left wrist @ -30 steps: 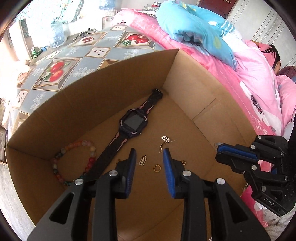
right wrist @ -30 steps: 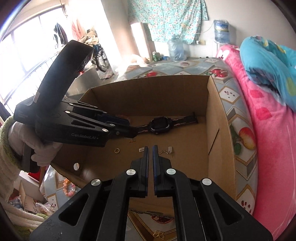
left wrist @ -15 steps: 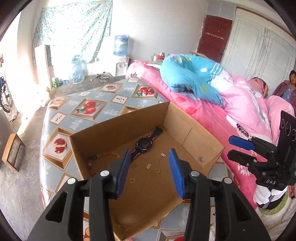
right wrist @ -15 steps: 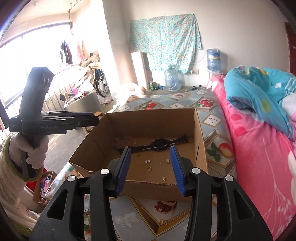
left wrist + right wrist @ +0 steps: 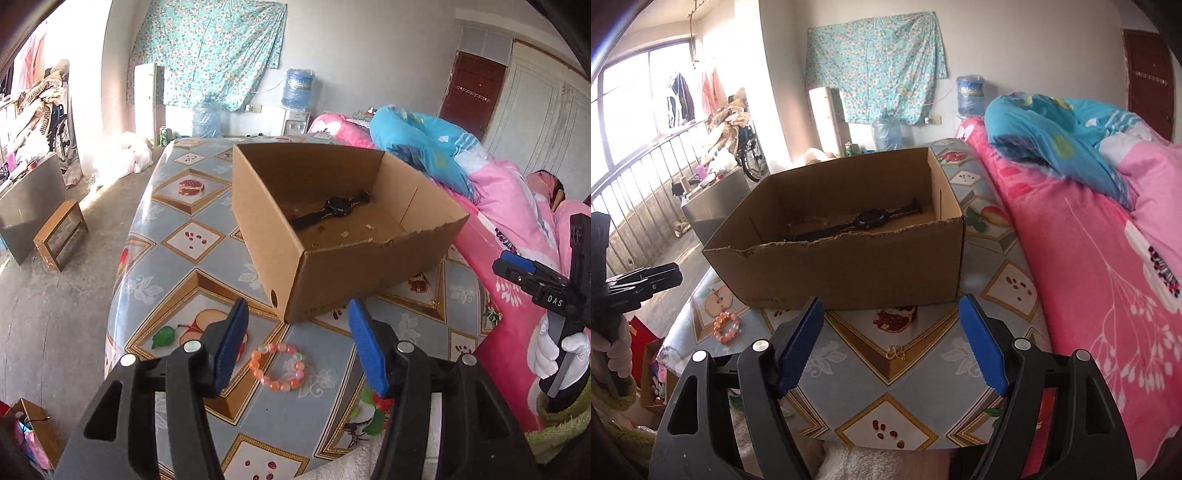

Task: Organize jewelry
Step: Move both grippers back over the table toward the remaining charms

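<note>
A cardboard box [image 5: 373, 269] [image 5: 849, 273] stands on the patterned table. Inside lie a black watch [image 5: 332, 210] [image 5: 870, 218] and small gold pieces [image 5: 345, 233]. A pink bead bracelet [image 5: 279, 367] [image 5: 727, 325] lies on the table outside the box, between the fingers of my open, empty left gripper [image 5: 297, 345]. A small gold piece [image 5: 895, 352] lies on the table in front of my open, empty right gripper [image 5: 892, 345]. Both grippers are held back from the box, above the table's near edge.
A bed with pink and blue bedding [image 5: 1089, 206] runs along the table's right side; a person lies on it [image 5: 546, 184]. The floor, a small wooden stool [image 5: 61, 234] and a metal cabinet [image 5: 27, 203] are to the left. Water bottles [image 5: 297, 88] stand at the far wall.
Both grippers have pulled up and back out of the box to the table's near edge. The right gripper has gone from shut to open; the left has opened wider.
</note>
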`<state>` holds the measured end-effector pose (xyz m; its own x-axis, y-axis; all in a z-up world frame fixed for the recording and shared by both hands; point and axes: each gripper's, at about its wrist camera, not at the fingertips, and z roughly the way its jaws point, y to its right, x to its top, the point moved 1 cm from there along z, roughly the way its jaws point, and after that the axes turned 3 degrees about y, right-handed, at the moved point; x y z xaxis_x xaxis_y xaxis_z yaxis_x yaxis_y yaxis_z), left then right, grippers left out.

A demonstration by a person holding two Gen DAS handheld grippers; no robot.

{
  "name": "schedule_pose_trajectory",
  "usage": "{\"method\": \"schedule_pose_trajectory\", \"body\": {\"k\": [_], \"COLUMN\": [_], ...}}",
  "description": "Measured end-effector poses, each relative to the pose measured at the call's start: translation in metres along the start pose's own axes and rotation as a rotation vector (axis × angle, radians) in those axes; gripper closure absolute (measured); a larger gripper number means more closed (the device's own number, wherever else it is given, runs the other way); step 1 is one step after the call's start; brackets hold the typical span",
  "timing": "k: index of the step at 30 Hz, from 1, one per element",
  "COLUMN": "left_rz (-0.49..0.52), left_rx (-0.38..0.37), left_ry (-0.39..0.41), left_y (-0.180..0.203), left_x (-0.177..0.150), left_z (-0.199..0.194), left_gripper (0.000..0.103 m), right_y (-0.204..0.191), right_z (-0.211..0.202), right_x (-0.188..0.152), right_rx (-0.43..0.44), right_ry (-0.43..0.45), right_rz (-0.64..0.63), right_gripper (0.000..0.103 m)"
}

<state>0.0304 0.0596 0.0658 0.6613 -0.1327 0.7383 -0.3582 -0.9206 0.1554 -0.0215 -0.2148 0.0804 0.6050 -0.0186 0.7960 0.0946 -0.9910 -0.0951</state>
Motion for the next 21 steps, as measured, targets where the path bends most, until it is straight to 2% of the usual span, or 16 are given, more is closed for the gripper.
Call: {"method": "schedule_pose_trajectory", "body": {"k": [5, 8, 10, 17, 21], "left_rz": [0.126, 0.175, 0.166, 0.116, 0.087], "left_rx": [0.064, 0.087, 0.087, 0.074, 0.037], "left_ry": [-0.087, -0.113, -0.120, -0.148, -0.145], "left_y": [0.029, 0.040, 0.041, 0.036, 0.038], "left_x": [-0.037, -0.052, -0.057, -0.064, -0.064], "left_z": [0.031, 0.045, 0.051, 0.067, 0.071], "left_gripper": [0.048, 0.048, 0.049, 0.060, 0.062], "right_y": [-0.002, -0.002, -0.003, -0.012, -0.014], "right_z": [0.022, 0.034, 0.038, 0.048, 0.051], "right_x": [-0.034, -0.050, -0.059, -0.073, -0.075], "right_rx": [-0.057, -0.073, -0.074, -0.083, -0.085], "right_ry": [-0.119, -0.184, -0.209, -0.247, -0.244], "right_rz": [0.016, 0.037, 0.044, 0.010, -0.002], "right_gripper": [0.031, 0.031, 0.031, 0.031, 0.030]}}
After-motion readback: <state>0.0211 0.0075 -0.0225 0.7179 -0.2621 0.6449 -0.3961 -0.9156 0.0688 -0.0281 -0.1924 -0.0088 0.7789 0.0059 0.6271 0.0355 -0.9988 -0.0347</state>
